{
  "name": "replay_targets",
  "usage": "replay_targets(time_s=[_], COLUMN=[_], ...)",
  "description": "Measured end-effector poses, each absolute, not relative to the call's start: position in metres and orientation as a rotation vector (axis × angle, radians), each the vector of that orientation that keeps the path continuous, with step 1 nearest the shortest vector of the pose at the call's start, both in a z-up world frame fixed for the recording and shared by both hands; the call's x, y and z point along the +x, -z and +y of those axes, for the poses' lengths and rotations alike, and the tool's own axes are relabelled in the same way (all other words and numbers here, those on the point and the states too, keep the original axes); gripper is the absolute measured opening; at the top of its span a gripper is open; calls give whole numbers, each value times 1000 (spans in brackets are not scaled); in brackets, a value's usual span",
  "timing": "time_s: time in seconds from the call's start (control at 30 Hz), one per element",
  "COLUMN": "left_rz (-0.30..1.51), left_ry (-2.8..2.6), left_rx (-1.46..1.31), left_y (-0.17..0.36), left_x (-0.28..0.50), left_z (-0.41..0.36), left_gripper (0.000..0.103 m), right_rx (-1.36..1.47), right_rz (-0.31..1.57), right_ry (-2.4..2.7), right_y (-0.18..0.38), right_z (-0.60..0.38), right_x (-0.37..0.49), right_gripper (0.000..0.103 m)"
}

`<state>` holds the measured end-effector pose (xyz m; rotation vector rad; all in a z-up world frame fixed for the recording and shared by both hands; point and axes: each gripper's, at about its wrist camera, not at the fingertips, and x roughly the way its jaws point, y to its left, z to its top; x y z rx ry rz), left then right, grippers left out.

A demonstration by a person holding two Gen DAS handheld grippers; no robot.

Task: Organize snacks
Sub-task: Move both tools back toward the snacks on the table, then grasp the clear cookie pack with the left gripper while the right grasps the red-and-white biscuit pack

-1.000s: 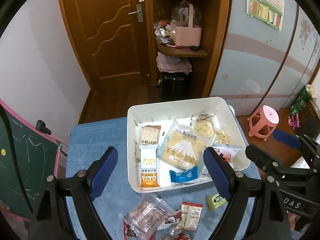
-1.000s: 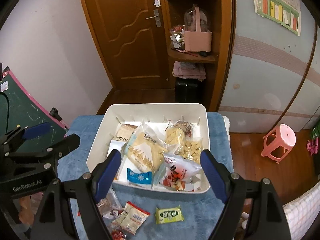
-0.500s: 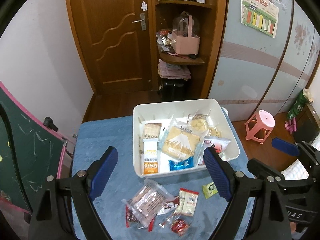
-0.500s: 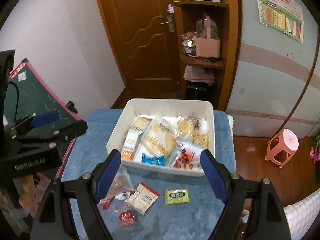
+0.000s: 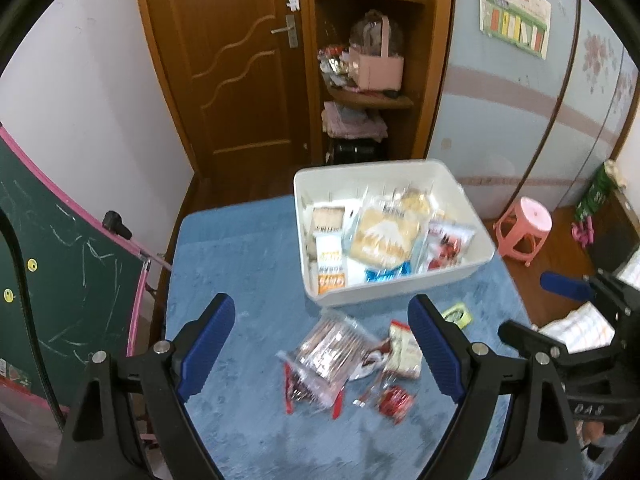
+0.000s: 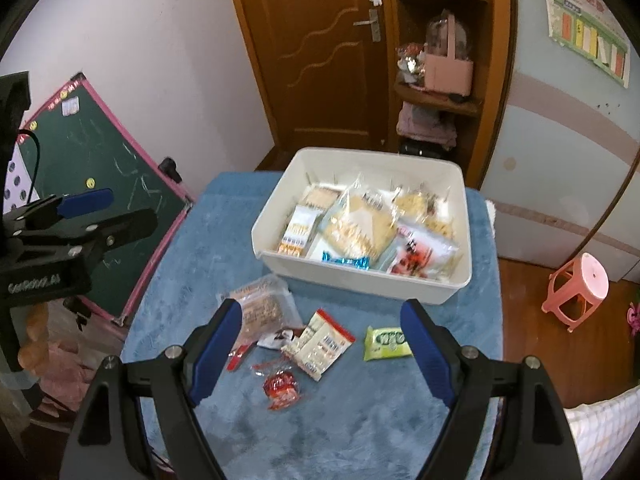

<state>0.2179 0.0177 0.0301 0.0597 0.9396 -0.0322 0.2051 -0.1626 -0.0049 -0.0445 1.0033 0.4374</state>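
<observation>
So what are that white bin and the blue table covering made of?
The white bin looks like rigid moulded plastic: smooth, faintly glossy walls with rounded corners. The blue covering seems to be a plush fabric, fleece or short pile: matte, with mottled brush marks. The exact fibre is unclear.

Soft, even indoor light fills both views, warm on the wooden door (image 5: 224, 64) and cooler on the pale wall; no lamp shows and shadows are faint; the snack packets (image 5: 384, 236) in the white bin (image 5: 396, 292) are smeared by motion blur in the left wrist view, their print unreadable, and only a little sharper in the right wrist view (image 6: 360, 228); fisheye bending curves the door frame and wardrobe lines; black vignette rings the corners; the blue fingers (image 6: 426, 354) look crisp.
</observation>
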Motion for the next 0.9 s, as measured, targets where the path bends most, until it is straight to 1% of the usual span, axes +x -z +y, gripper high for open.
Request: replay_targets(time_s=[0.2, 0.6, 0.77, 0.9], left_rz=[1053, 1290, 1353, 1406], left_ry=[60, 207, 258, 286], left_rx=[86, 182, 194, 169], left_y=[16, 133, 165, 187], left_x=[223, 259, 276, 289], left_z=[29, 24, 17, 20], left_gripper=[88, 88, 88, 88], right_rx=[-13, 187, 330, 395], right_rz=[1091, 1377, 1505, 1547], right_ry=[-391, -239, -172, -153], right_y=[41, 149, 195, 212], right_z=[-149, -145, -154, -153], right_x=[215, 251, 260, 259], right_gripper=[82, 82, 82, 82])
